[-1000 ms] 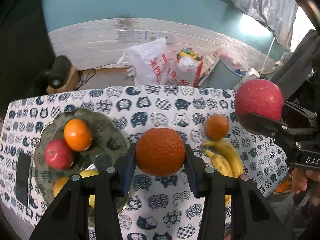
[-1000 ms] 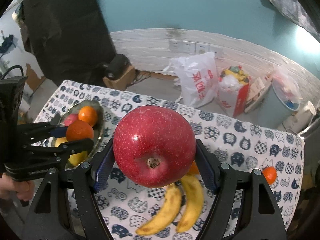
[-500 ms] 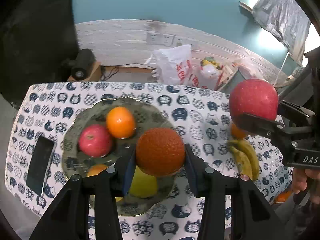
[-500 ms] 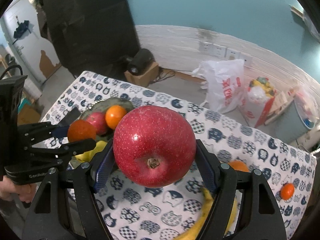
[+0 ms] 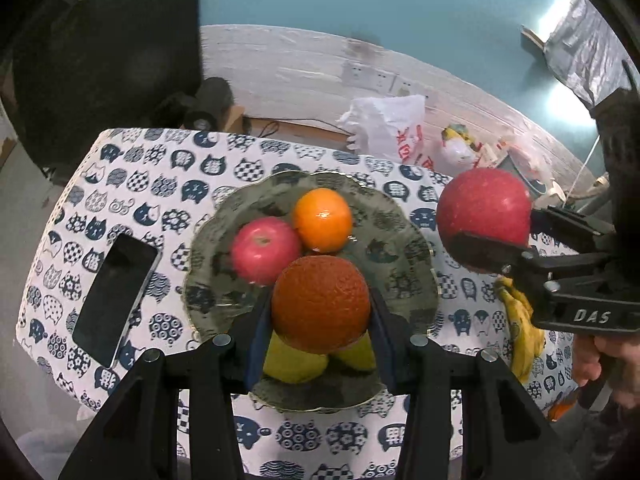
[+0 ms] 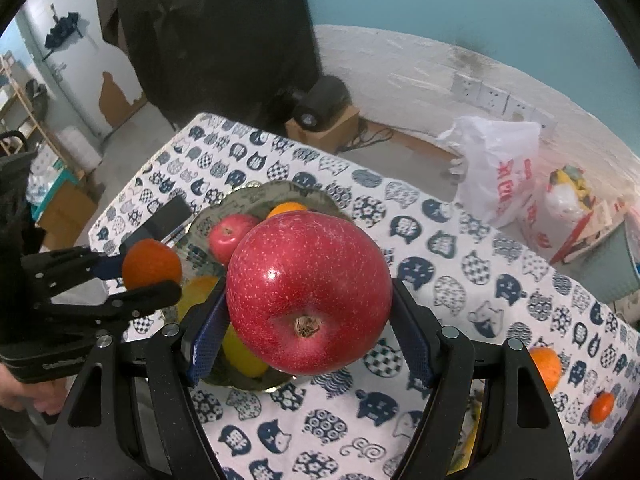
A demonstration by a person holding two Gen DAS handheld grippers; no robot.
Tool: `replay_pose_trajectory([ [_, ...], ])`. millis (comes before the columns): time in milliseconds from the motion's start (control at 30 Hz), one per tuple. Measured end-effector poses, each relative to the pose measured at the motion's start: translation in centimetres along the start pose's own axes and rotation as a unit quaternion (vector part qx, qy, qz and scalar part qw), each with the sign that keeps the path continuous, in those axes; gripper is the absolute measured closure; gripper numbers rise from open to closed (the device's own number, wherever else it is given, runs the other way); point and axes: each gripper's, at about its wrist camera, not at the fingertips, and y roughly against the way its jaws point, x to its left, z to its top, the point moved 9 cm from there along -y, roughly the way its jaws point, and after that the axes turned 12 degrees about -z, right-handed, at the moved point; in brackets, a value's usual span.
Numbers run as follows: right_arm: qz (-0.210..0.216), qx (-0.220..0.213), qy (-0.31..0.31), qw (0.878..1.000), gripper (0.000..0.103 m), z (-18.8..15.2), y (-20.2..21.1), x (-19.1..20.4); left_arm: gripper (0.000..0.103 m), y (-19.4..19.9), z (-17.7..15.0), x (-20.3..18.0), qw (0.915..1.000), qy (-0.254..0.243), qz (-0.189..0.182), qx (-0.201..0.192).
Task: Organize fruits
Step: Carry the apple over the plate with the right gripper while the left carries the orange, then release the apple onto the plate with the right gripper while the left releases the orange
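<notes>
Left wrist: orange (image 5: 320, 304) clamped between left hand-held gripper (image 5: 318, 320) fingers, above plate (image 5: 416, 280).

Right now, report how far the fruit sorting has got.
Done: a small red apple, a bright orange and yellow fruit lie in the patterned plate. In hand: the left gripper holds a dark orange; the right gripper holds a big red apple. Left: bananas and two small oranges on the tablecloth.
</notes>
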Motion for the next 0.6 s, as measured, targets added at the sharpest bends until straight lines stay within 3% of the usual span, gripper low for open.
replay_pose_trajectory([
  [600,-0.021,0.067,0.021,0.997,0.027,-2.5,-7.1,1.1,0.057,-1.6,-1.5,4.3,0.9983,0.046,0.019,0.029],
])
